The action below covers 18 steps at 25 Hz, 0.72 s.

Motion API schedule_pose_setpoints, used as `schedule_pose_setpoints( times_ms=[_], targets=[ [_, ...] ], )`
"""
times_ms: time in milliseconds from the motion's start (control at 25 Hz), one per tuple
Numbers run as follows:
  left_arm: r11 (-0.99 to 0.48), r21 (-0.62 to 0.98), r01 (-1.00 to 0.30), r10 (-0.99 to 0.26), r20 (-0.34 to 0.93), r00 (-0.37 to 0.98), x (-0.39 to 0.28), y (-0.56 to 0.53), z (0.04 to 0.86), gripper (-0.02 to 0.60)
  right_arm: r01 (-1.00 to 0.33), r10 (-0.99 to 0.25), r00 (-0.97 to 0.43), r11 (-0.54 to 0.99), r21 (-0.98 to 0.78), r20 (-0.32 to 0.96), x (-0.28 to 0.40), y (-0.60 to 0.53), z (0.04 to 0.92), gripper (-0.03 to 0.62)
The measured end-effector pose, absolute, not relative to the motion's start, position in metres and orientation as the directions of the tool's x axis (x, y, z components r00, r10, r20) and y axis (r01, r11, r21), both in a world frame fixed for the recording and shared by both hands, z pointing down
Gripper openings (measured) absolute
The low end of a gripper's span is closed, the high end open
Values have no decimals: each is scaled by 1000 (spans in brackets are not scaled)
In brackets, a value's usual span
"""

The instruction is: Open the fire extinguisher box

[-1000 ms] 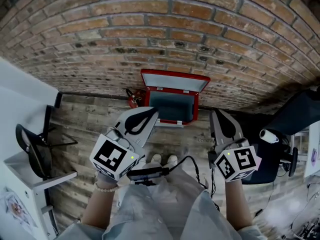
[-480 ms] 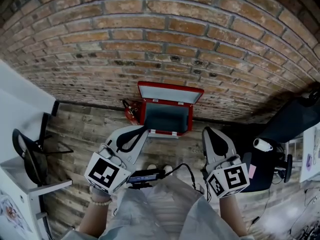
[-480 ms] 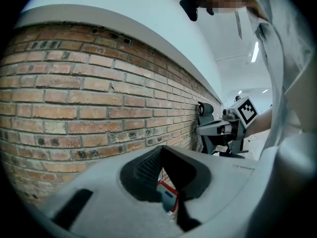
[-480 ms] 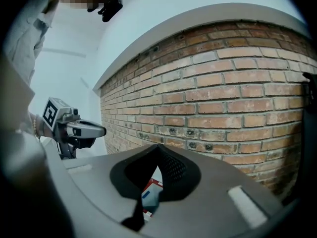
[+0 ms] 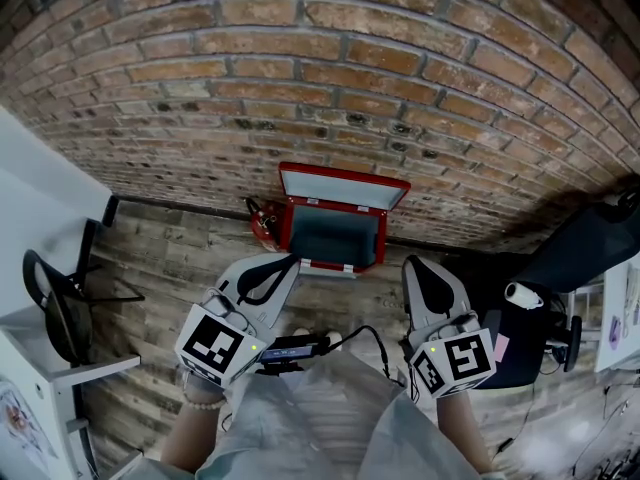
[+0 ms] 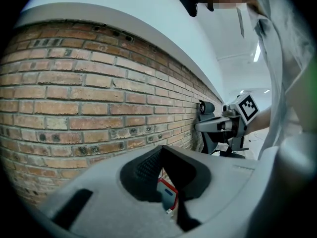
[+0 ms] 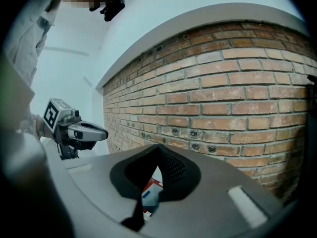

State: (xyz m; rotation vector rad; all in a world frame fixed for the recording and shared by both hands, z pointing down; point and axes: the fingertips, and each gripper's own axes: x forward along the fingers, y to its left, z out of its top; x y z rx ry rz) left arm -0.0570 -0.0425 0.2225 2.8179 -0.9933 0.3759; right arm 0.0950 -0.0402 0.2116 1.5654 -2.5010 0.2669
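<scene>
The red fire extinguisher box (image 5: 333, 236) stands on the wooden floor against the brick wall. Its lid (image 5: 343, 186) is raised and leans back on the bricks, showing the dark inside. A small red extinguisher (image 5: 262, 221) stands just left of the box. My left gripper (image 5: 289, 261) is shut and empty, short of the box's front left. To the right, my right gripper (image 5: 419, 265) is also shut and empty, clear of the box. A sliver of the box (image 6: 167, 195) shows under the left gripper (image 6: 162, 150); the same box (image 7: 150, 193) shows under the right gripper (image 7: 158, 148).
A black chair (image 5: 58, 303) and a white shelf (image 5: 70, 363) stand at the left. A dark office chair (image 5: 585, 243) and a white device (image 5: 521, 294) are at the right. The brick wall (image 5: 330, 78) closes the far side. The person's legs fill the bottom.
Both grippers have drawn back toward the person's body and sit lower in the head view. The box lid stays raised; both grippers stay shut.
</scene>
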Motion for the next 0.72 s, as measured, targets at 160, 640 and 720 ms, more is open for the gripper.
schedule_pose_setpoints(
  times_ms=[160, 640, 720],
  targets=[
    [-774, 44, -632, -601, 267, 754, -56, -45, 220, -3, -899, -867, -433, 434, -52, 247, 92, -40, 212, 5],
    [-773, 51, -632, -605, 240, 759, -54, -45, 211, -3, -901, -867, -430, 429, -65, 251, 86, -33, 216, 4],
    [-772, 49, -633, -606, 240, 758, -55, -45, 211, -3, -900, -865, -432, 431, -63, 253, 85, -32, 216, 3]
  ],
)
